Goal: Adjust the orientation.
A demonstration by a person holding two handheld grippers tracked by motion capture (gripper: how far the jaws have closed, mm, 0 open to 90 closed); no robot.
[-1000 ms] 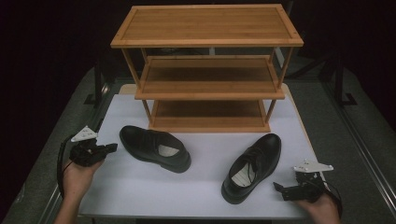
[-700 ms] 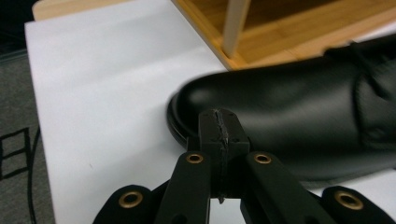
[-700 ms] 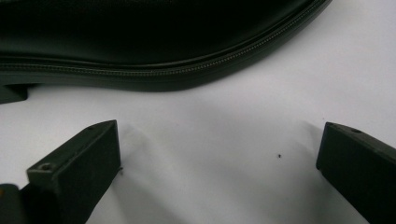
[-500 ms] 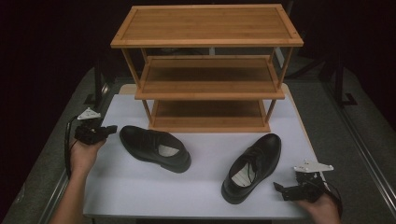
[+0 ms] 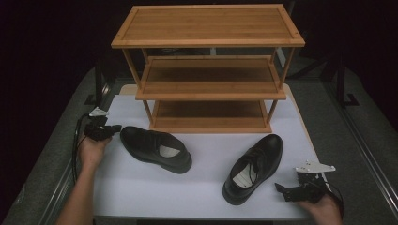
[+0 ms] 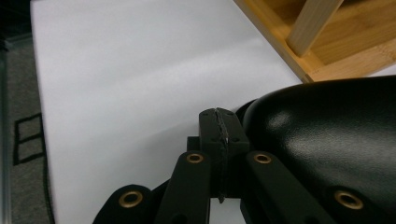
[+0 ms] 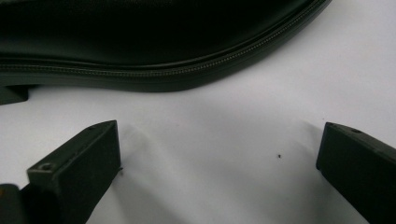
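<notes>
My left gripper [image 5: 111, 130] sits at the left side of the white table [image 5: 141, 187], its jaws pressed together with nothing between them. In the left gripper view the closed tips [image 6: 219, 135] lie just beside the rounded toe of the left shoe [image 6: 327, 144], so close that I cannot tell whether they touch it. From the high view, this shoe [image 5: 155, 147] lies on its sole with the toe toward my left gripper and the heel toward the middle of the table, a pale insole showing inside its opening.

My right gripper [image 5: 287, 190] rests near the front right corner of the table, its jaws spread wide and holding nothing. In the right gripper view the two black fingers [image 7: 79, 163] stand well apart over bare white surface, and the side of the right shoe [image 7: 154, 46] runs across the top, its stitched sole edge just ahead of the tips without contact. From above, that shoe [image 5: 256, 166] lies slanted, toe toward the wooden rack and heel toward the front edge of the table, just to the left of my right gripper.

The wooden rack [image 5: 209, 84] stands at the back of the table with three shelves. The two shoes lie in front of it, apart from each other and from the rack's lowest shelf.
</notes>
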